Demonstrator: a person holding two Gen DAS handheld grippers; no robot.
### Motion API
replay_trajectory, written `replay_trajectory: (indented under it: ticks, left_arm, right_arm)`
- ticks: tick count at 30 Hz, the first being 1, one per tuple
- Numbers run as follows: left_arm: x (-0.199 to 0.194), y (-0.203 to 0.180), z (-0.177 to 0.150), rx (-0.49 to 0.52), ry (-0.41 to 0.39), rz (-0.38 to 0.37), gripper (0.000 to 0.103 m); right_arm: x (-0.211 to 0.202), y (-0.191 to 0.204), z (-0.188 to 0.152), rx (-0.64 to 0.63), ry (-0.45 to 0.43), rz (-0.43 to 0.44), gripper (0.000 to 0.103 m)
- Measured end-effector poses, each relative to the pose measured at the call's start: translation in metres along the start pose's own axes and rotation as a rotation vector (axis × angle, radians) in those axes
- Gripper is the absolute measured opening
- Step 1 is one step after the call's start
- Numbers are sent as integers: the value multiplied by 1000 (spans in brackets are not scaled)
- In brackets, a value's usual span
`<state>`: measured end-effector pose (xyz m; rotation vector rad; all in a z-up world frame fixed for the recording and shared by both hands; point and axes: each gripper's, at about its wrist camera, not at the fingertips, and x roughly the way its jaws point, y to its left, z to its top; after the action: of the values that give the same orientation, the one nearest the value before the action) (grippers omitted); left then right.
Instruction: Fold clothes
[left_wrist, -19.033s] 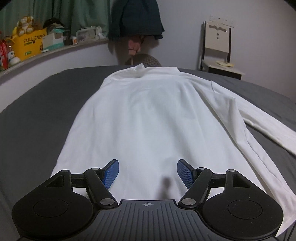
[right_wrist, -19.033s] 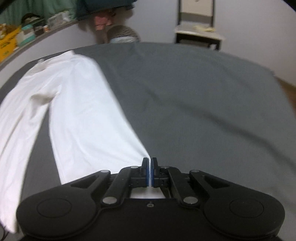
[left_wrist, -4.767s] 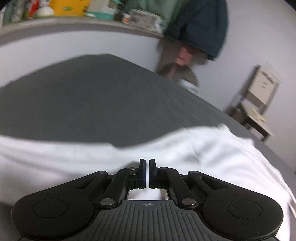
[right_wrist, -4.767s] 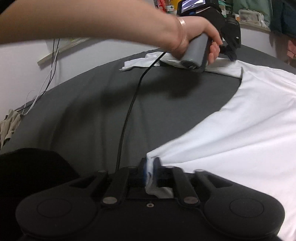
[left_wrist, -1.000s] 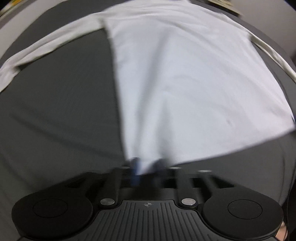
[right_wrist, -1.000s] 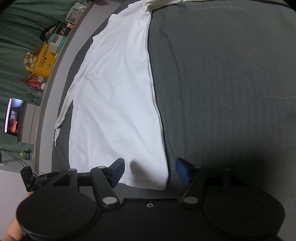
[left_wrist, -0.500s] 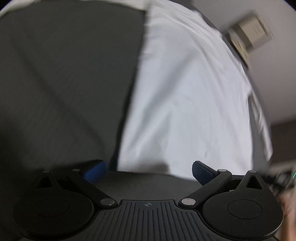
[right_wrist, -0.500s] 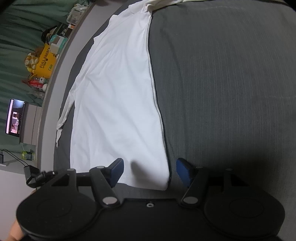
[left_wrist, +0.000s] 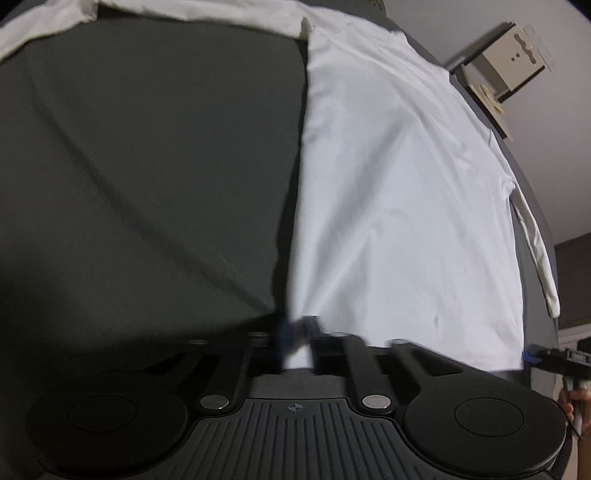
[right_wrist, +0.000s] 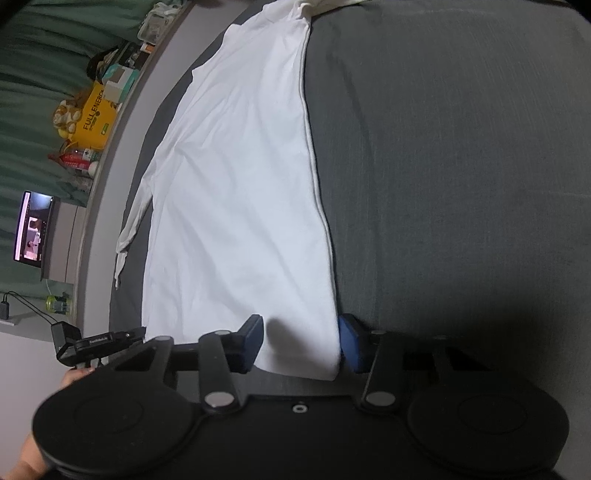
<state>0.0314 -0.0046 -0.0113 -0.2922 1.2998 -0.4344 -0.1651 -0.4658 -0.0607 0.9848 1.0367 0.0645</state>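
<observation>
left gripper (left_wrist: 295, 328) jaws now clenched on shirt (left_wrist: 399, 206) hem corner, right gripper (right_wrist: 301, 341) jaws closing

The left gripper (left_wrist: 295, 330) is angled steeply downward, its jaws pinched tight on a corner of the white shirt (left_wrist: 399, 206). The right gripper (right_wrist: 301, 345) is tilted downward, its jaws closing around the shirt's other hem corner, the blue pads (right_wrist: 349, 343) not yet pressed together
</observation>
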Motion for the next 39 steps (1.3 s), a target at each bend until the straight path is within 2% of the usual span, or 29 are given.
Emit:
replay_trajectory:
  ticks: [1, 3, 5, 10, 14, 16, 20, 23, 26, 29, 30, 32, 34, 36, 39]
  left_arm:
    - [0, -2, 0, 11, -4, 5, 4]
    - [0, -6, 0, 37, -15, 21, 2]
    - [-3, -11, 0, 66, -32, 45, 1]
    - [-40, -21, 16, 167, -101, 101, 0]
    - [-82, -28, 27, 217, -120, 83, 0]
    - [-90, -32, 28, 250, -91, 90, 0]
    - [-64, -25, 22, 243, -2, 127, 0]
    - [-36, -15, 17, 211, 52, 143, 0]
    - [-25, -7, 17, 179, 51, 173, 1]
    - [-19, 6, 18, 126, 98, 210, 1]
    - [-21, 12, 18, 90, 101, 198, 1]
    - [-31, 23, 21, 6, 67, 187, 1]
    - [-46, 28, 25, -66, -26, 175, 2]
    - [-60, 23, 31, -92, -143, 91, 2]
    - [-61, -13, 37, -39, -278, -40, 2]
  right_arm:
    - [1, 0, 0, 1, 3, -6, 33]
    - [6, 0, 1, 0, 23, -27, 5]
    - [9, 3, 1, -14, 33, -54, 4]
    - [-15, 24, 5, -86, 32, -72, 4]
    - [-52, 41, 7, -77, 18, -4, 4]
    - [-57, 43, 5, -88, 39, -35, 2]
    - [-38, 25, -1, -88, 129, -170, 1]
    - [-18, 6, -2, -57, 157, -222, 1]
    - [-15, 4, -3, -52, 149, -210, 5]
    - [-21, 6, 0, -53, 111, -189, 30]
    - [-25, 6, 2, -47, 87, -178, 42]
    - [-40, 1, 8, -13, -5, -145, 55]
    - [-59, -10, 17, 37, -120, -113, 55]
    - [-82, -30, 28, 123, -268, -97, 57]
    - [-121, -69, 42, 267, -512, -169, 57]
